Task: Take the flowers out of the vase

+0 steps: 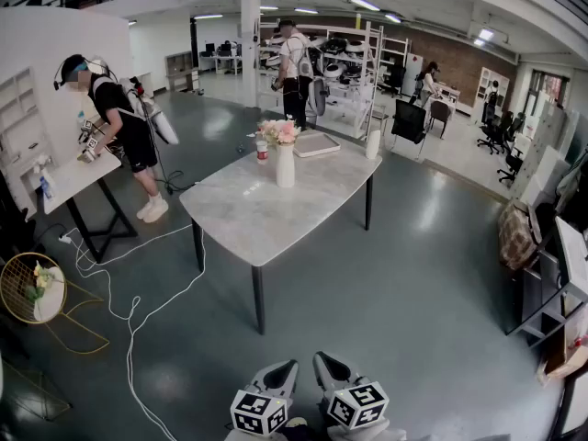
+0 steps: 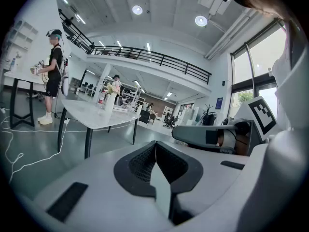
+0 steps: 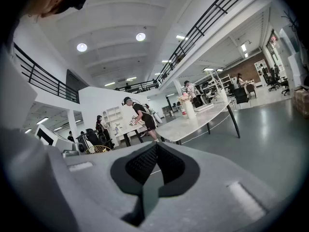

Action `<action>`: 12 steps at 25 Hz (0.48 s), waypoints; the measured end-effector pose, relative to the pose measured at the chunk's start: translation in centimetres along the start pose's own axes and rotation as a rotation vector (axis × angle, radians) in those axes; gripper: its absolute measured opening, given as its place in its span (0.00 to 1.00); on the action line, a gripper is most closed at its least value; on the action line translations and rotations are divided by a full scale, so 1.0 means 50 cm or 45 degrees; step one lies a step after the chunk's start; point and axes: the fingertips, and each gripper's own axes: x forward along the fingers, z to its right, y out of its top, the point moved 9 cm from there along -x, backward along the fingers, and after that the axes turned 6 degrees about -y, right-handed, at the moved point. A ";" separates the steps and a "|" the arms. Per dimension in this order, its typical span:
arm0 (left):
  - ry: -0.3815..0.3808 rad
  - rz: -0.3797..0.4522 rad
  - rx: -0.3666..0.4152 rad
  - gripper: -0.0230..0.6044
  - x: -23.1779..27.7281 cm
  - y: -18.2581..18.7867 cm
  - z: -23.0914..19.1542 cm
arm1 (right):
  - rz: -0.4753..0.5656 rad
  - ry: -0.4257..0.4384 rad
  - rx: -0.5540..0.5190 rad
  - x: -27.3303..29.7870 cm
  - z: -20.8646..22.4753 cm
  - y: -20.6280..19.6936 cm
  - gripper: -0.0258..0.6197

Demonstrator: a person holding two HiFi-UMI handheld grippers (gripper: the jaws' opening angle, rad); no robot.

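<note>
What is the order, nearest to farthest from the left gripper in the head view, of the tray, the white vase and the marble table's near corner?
Measured from the left gripper, low in the picture:
1. Near corner of the marble table, straight ahead.
2. The white vase, mid-table, holding the flowers.
3. The tray, at the table's far end.

I'm looking at an open lab hall: mezzanine rail [image 2: 154, 61] overhead, racks [image 1: 354, 62] at 12, office chairs [image 1: 409, 119] at 1, worker [image 1: 124, 122] wearing a rig at 10.

Vase [image 1: 286, 166], flowers [image 1: 278, 132] in it, stands on the table [image 1: 257, 220] near its left edge. Tray [image 1: 318, 144] lies behind, at the far corner.
</note>
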 end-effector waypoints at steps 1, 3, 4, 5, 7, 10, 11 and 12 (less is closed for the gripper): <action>0.000 0.002 0.003 0.04 0.000 0.003 -0.002 | 0.001 0.001 0.000 0.002 -0.002 0.001 0.04; -0.001 0.005 0.006 0.04 -0.001 0.006 -0.006 | 0.004 0.002 0.000 0.006 -0.004 0.002 0.04; -0.001 0.006 0.006 0.04 -0.001 0.007 -0.007 | 0.004 0.000 0.000 0.007 -0.005 0.002 0.04; -0.002 0.005 0.006 0.04 -0.002 0.006 -0.007 | 0.004 -0.002 0.001 0.007 -0.005 0.002 0.04; -0.004 0.003 0.004 0.04 -0.002 0.006 -0.008 | 0.001 -0.008 0.001 0.006 -0.004 0.000 0.04; -0.010 0.003 0.002 0.04 0.000 0.004 -0.009 | -0.005 -0.011 -0.001 0.007 -0.005 -0.003 0.04; -0.012 0.002 0.001 0.04 0.000 0.003 -0.009 | -0.005 -0.013 0.001 0.008 -0.005 -0.003 0.04; -0.013 0.003 -0.002 0.04 0.000 0.002 -0.010 | -0.004 -0.015 0.004 0.008 -0.005 -0.004 0.04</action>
